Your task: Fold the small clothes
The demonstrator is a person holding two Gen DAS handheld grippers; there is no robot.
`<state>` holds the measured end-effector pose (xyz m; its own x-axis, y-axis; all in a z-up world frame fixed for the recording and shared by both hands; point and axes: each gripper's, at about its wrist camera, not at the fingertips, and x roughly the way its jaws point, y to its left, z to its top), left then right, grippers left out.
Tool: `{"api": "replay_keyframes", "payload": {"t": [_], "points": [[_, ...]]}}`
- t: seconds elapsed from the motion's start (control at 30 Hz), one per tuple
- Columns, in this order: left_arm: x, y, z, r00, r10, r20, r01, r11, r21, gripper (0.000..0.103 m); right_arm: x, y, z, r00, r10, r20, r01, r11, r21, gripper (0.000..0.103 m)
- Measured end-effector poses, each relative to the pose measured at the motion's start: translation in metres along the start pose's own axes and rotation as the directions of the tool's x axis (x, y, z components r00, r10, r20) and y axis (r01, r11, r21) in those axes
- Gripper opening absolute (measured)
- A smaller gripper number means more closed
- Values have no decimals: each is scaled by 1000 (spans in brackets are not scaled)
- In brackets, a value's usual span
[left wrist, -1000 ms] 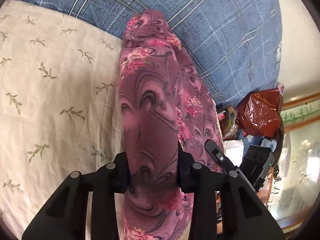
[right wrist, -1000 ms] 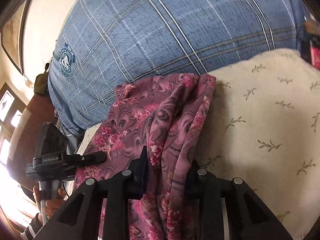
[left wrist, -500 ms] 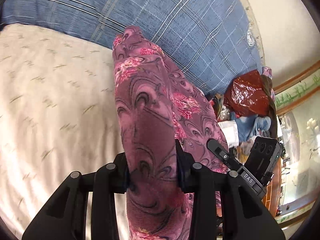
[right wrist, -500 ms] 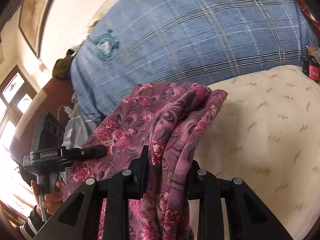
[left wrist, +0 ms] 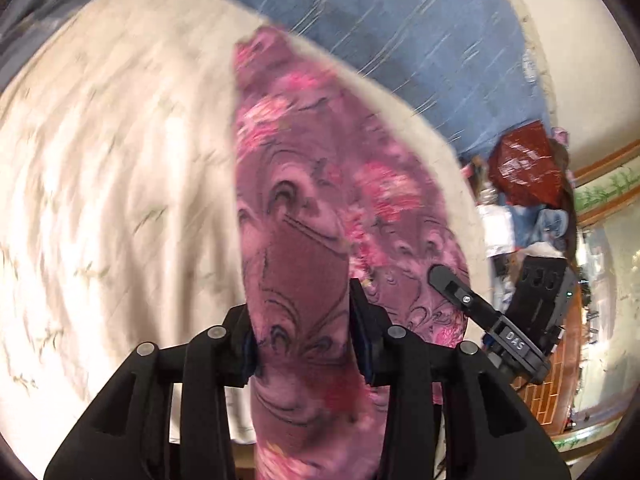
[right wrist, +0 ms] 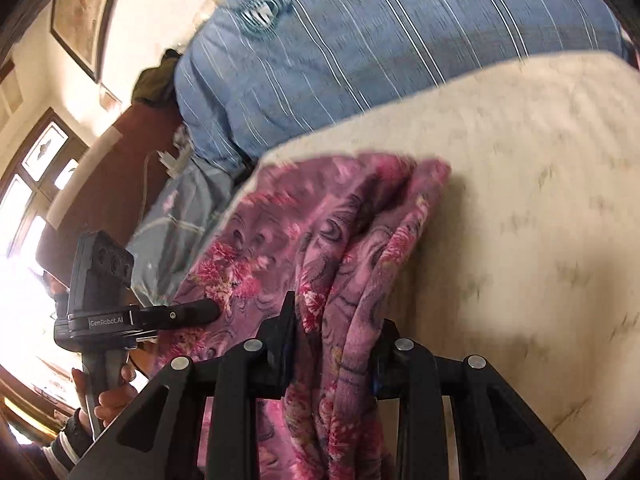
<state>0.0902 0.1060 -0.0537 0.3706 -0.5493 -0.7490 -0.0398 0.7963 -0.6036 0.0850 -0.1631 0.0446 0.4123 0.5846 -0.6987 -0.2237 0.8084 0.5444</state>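
Note:
A pink-purple floral garment (left wrist: 312, 208) hangs stretched between both grippers above a cream leaf-print bedsheet (left wrist: 120, 160). My left gripper (left wrist: 300, 336) is shut on one end of it. My right gripper (right wrist: 332, 344) is shut on the bunched other end (right wrist: 344, 248). The right gripper's body shows at the right of the left wrist view (left wrist: 520, 320). The left gripper's body shows at the left of the right wrist view (right wrist: 104, 304), with the hand that holds it. Both views are blurred by motion.
A large blue plaid pillow (right wrist: 380, 40) lies at the far edge of the cream sheet (right wrist: 540, 200). A red foil bag (left wrist: 524, 168) and clutter sit beyond the bed at right. A window (right wrist: 36, 184) and a dark headboard are at left.
Both grippers have lifted and pulled back with the garment. The pillow has slid toward the top of both views and more cream sheet shows beneath the cloth.

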Motion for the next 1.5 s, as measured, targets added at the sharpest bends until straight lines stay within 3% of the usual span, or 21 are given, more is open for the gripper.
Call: {"api": "replay_keyframes", "payload": {"t": [0.07,0.17,0.27,0.37,0.47,0.63,0.77,0.83,0.87,0.9,1.03,1.13,1.2,1.27,1.33,1.4,1.5], "points": [[11,12,-5,1000,7,-19,-8,1000,-21,49,10,-9,-11,999,-40,-34,41,999,12,31],[11,20,-6,999,-39,-16,38,998,-49,50,9,-22,-14,999,-7,-31,10,997,72,37],[-2,19,-2,999,-31,-10,31,1000,-5,50,4,-19,-8,998,-24,-57,28,997,71,41],[-25,22,9,998,-50,41,49,999,22,51,-11,-16,4,999,-30,-17,31,998,57,42],[-40,30,42,993,-61,97,62,998,-7,62,-21,-23,19,999,-28,39,24,995,101,45],[-26,28,100,987,-136,84,141,988,-62,66,-12,-39,48,997,-5,79,-9,985,170,46],[12,15,133,997,-79,19,80,996,-35,67,11,-48,73,995,-6,99,-12,982,189,46],[28,13,146,998,-64,-11,63,997,-32,64,25,-51,81,997,20,76,-34,981,190,42],[37,9,151,998,-61,-25,60,998,-20,47,34,-50,86,999,21,46,-29,982,185,26],[42,4,158,999,-41,-34,41,999,1,39,39,-49,88,999,25,25,-29,985,173,6],[55,-9,173,995,100,17,-102,988,115,39,38,-30,94,998,-5,61,3,999,36,5],[64,8,188,970,240,21,-241,964,109,39,57,-45,89,995,-103,-1,103,994,31,5],[51,25,194,985,173,10,-174,984,28,38,53,-50,84,997,-77,19,76,996,42,5],[23,31,190,992,113,53,-113,994,9,38,39,-45,83,997,-68,48,66,997,35,5],[-6,20,177,990,94,104,-103,991,80,39,23,-40,82,995,-38,91,36,999,29,5],[-22,5,160,989,79,122,-98,983,154,51,7,-37,82,991,-15,133,12,1000,26,5],[-22,-13,135,990,86,111,-110,966,234,57,12,-42,79,991,-75,111,72,997,29,5]]}}
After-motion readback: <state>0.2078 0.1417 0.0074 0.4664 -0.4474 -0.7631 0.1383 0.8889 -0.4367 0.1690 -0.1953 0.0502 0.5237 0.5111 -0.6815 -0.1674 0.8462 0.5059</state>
